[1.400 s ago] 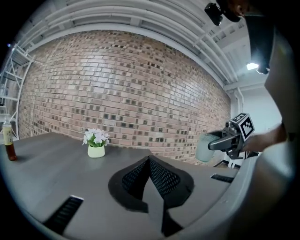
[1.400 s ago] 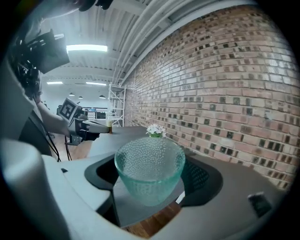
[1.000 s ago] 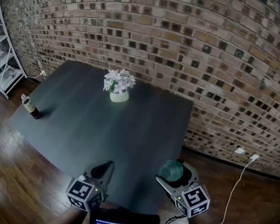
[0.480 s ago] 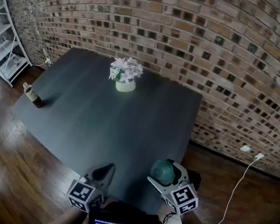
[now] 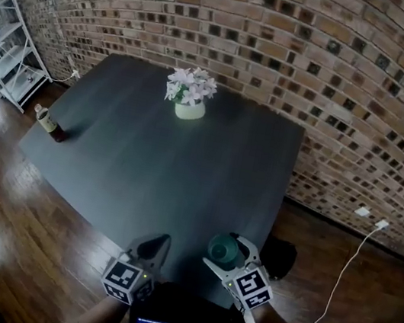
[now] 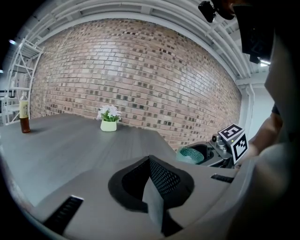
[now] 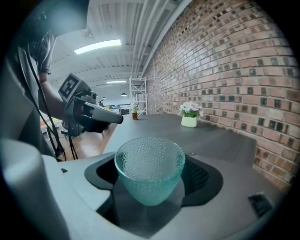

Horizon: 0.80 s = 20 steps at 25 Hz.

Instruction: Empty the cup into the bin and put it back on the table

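Dark table (image 5: 147,163) before brick wall: at its near edge my left gripper (image 5: 149,252) has jaws pressed together, empty, my right gripper (image 5: 225,255) pinches the cup (image 5: 222,249), upright and seemingly emptied, over the table's near-right corner, so putting-back is in hand, needing a flat lowering, then release.

1. You've brought your right gripper (image 5: 227,254) and its green glass cup (image 5: 222,248) leftward, off the black bin (image 5: 280,257) and to the bench's (image 5: 146,170) near right corner.
2. The bin now sits uncovered just beside that gripper.
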Tool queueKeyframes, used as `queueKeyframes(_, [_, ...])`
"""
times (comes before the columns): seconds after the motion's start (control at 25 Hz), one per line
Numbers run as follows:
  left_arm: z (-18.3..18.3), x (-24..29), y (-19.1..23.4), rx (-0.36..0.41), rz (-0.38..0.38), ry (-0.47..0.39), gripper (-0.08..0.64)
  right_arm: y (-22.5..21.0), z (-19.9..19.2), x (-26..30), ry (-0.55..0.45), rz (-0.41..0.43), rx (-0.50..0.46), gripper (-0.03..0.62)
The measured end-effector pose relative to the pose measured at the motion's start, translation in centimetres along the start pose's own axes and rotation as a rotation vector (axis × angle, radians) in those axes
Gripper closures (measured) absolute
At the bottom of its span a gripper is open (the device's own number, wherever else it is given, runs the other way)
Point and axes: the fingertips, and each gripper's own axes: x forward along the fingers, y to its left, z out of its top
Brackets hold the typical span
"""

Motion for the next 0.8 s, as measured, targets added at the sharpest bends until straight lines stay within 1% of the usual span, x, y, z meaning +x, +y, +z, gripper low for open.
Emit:
queueKeyframes(0.28, [-1.7, -0.2, -0.2, -0.014, 0.018, 0.024, 0.560, 0.5, -1.5, 0.9, 0.006, 0.027, 0.002, 0.198])
queueKeyframes(0.56, [-2.4, -0.3, 0.2, -0.018, 0.042, 0.026, 0.560, 0.5, -2.5, 1.5, 0.016, 0.037, 0.004, 0.198])
queueKeyframes(0.8, [-2.5, 0.3, 0.6, 0.002, 0.044, 0.022, 0.560, 0.3, -3.0, 1.8, -0.002, 0.034, 0.018, 0.196])
